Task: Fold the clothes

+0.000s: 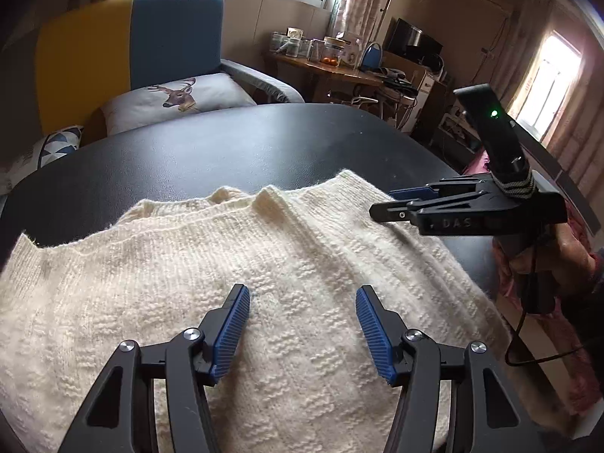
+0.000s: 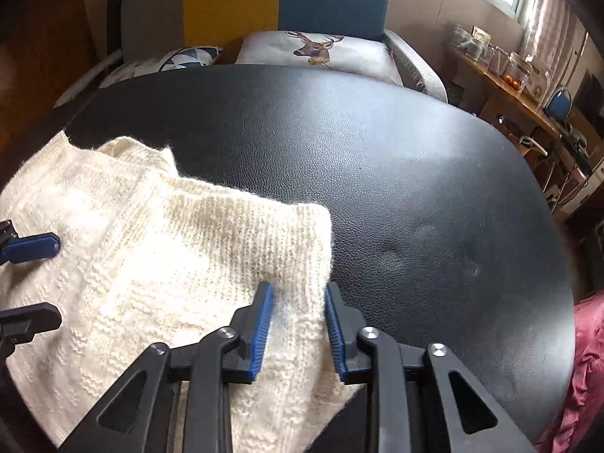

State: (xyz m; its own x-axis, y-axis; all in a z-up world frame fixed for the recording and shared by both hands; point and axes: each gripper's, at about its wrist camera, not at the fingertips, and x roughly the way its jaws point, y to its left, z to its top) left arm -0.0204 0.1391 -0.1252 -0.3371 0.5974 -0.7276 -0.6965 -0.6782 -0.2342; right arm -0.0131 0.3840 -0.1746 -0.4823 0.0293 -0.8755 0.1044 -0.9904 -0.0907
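2 grippers | left gripper (image 1: pixel 302 317) jaws apart | right gripper (image 2: pixel 298 317) pinching sweater (image 2: pixel 151 249) edge

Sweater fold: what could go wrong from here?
1. The right tool straddles only a thick fold of the sweater near its edge; the loose knit may slip out when lifted.
2. The left tool is open above the sweater, holding nothing, so the fabric may drag across the black table.
3. The fuzzy knit could snag on the ribbed blue pads.
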